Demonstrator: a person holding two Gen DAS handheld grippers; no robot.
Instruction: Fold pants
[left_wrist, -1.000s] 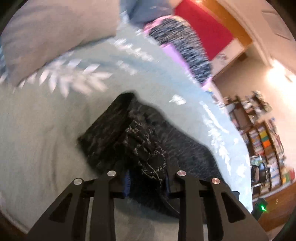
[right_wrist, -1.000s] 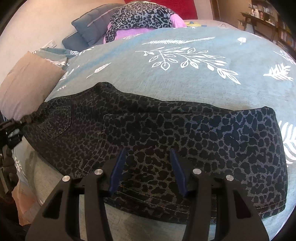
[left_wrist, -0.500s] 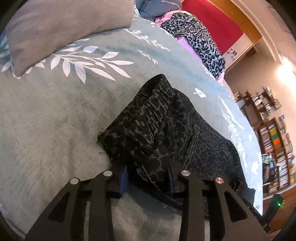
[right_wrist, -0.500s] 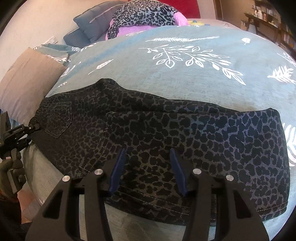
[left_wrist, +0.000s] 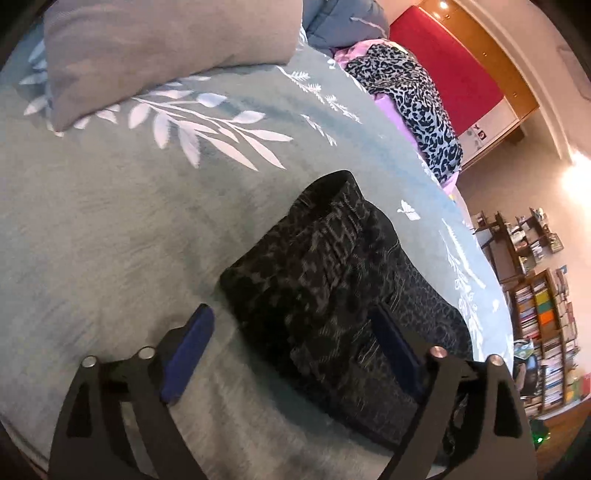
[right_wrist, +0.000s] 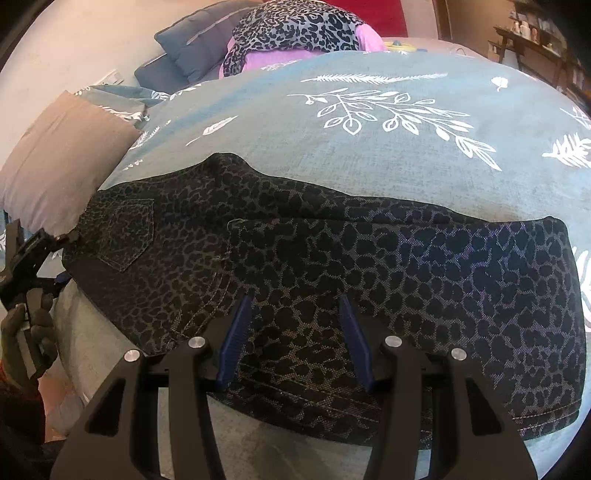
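Dark leopard-print pants (right_wrist: 406, 277) lie folded lengthwise across the teal bedspread (right_wrist: 369, 166), waist end to the left in the right wrist view. My right gripper (right_wrist: 295, 301) hovers over their near edge, jaws partly apart, the fabric flat beneath them and not pinched. In the left wrist view the waist end (left_wrist: 325, 277) rests on the bedspread (left_wrist: 110, 240) between the jaws of my left gripper (left_wrist: 291, 308). Those jaws are opening wide, and their blue pads (left_wrist: 188, 347) stand clear of the cloth. The left gripper (right_wrist: 26, 258) also shows at the far left of the right wrist view, held by a gloved hand (right_wrist: 26, 332).
A grey pillow (left_wrist: 147, 48) lies at the head of the bed beyond the waist end. A leopard-print garment on purple cloth (left_wrist: 413, 96) sits at the far side. Bookshelves (left_wrist: 546, 332) stand past the bed's right edge. The bed's near edge runs just under both grippers.
My left gripper has let go of the bunched waist end and spread its jaws wide; the cloth now lies flat on the bed. The right gripper has stayed as it was.
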